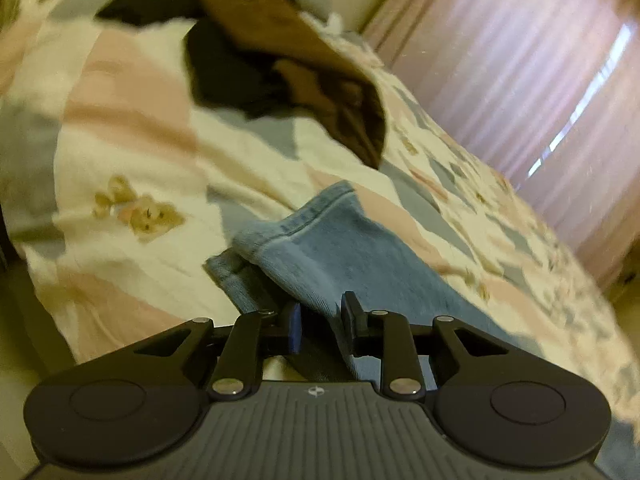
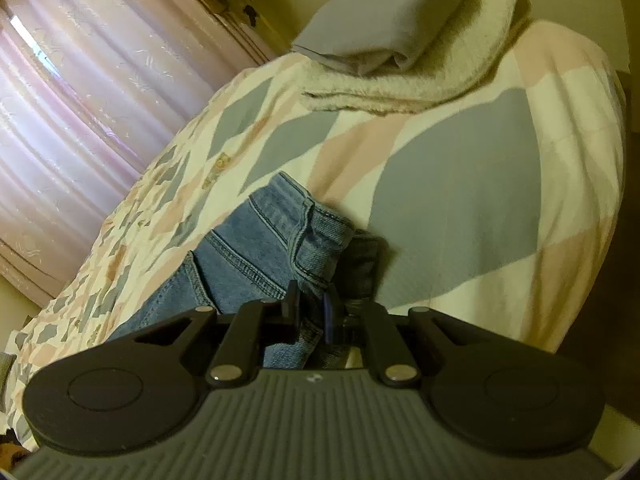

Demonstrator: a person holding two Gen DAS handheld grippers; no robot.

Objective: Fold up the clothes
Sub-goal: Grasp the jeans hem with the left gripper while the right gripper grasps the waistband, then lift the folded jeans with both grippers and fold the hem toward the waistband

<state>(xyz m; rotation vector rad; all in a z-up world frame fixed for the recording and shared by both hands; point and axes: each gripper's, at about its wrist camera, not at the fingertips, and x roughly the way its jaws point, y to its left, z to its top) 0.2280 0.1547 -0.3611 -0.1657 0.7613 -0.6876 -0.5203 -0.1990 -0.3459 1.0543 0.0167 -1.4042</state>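
On the patterned quilt (image 2: 460,184), a pair of blue jeans (image 2: 256,248) lies stretched between the two tools. Right gripper (image 2: 311,312) has its jaws drawn close on the waistband end, denim seam pinched between the pads. Left gripper (image 1: 321,322) sits at the hem end of the legs (image 1: 320,240), two cuffs stacked one on the other; jaws narrowed around the cloth, denim passing between them. Left view blurred, so grip firmness there is hard to judge.

Judgement: legs already lie together lengthwise, both ends held, which suits carrying one end over toward the other. Whether the jeans are being laid out or brought over mid-fold, the pictures do not settle. For a clean result: keep both pinches on all layers, hold the cloth taut and level, keep side seams aligned.

Beyond the jeans' waistband end: a cream fleecy item (image 2: 400,80), folded, with a folded grey garment (image 2: 384,28) on top. Well apart from the denim; bare quilt between.

Beyond the jeans' hem end: a loose dark brown and black heap (image 1: 280,60), unfolded. Open quilt between it and the cuffs.

Far side of the jeans: pink curtain (image 1: 520,60) past the bed edge. Near quilt edge falls away close under the waistband hand, so little margin there.
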